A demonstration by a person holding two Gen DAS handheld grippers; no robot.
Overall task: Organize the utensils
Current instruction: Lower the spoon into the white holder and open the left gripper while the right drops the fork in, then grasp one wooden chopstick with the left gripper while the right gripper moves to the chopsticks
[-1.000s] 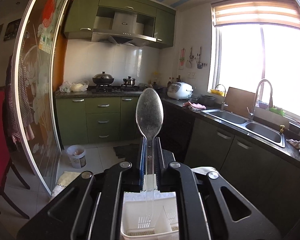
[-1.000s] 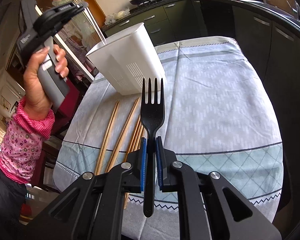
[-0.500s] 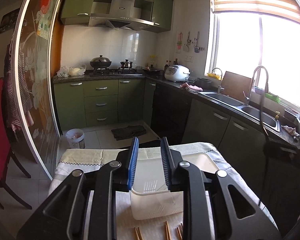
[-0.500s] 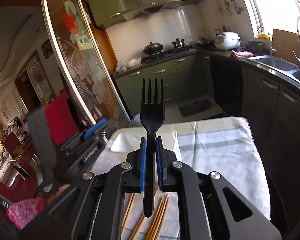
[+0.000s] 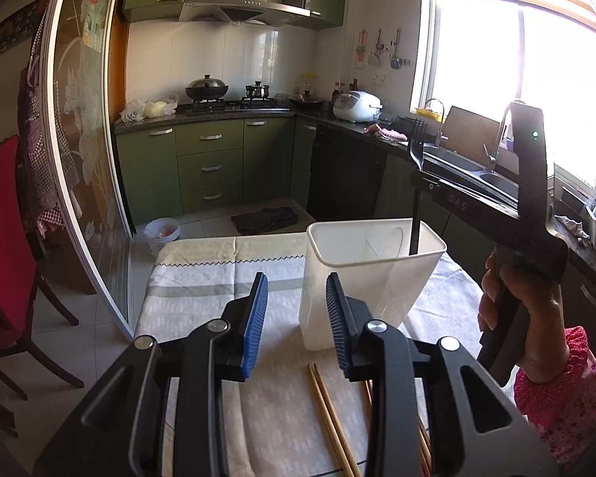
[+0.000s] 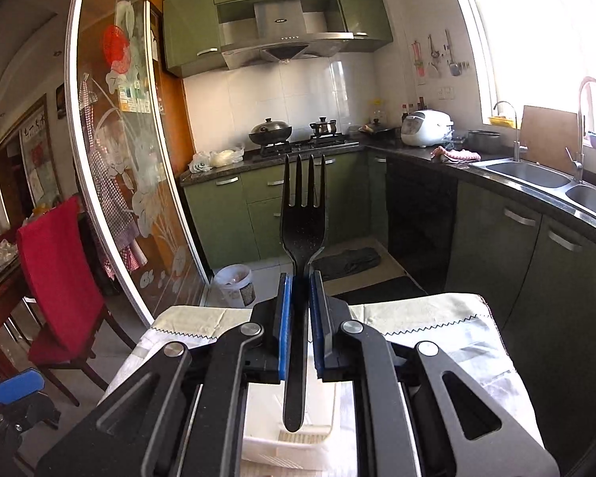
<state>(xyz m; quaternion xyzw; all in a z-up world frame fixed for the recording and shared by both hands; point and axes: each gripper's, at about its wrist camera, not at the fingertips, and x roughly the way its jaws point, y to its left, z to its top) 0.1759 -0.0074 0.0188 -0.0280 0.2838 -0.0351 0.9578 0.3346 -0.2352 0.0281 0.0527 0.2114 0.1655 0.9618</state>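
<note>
A white plastic utensil holder (image 5: pixel 371 278) stands on the cloth-covered table (image 5: pixel 202 290). My left gripper (image 5: pixel 296 310) is open and empty, just in front of the holder's left side. My right gripper (image 6: pixel 298 314) is shut on a black plastic fork (image 6: pixel 302 214), tines up. In the left wrist view the fork (image 5: pixel 416 183) hangs upright with its handle end inside the holder's right side, held by the right gripper (image 5: pixel 429 187). In the right wrist view the holder (image 6: pixel 282 437) lies directly below the fork's handle. Wooden chopsticks (image 5: pixel 331 417) lie on the cloth in front of the holder.
A red chair (image 5: pixel 4 246) stands left of the table beside a glass sliding door (image 5: pixel 83 159). Green kitchen cabinets (image 5: pixel 210 163), a stove with pots and a sink counter (image 5: pixel 469 171) lie beyond. A small bin (image 5: pixel 163 234) sits on the floor.
My left gripper let go of the metal spoon, opened and drew back and down. My right gripper carried the fork over the holder and lowered its handle inside.
</note>
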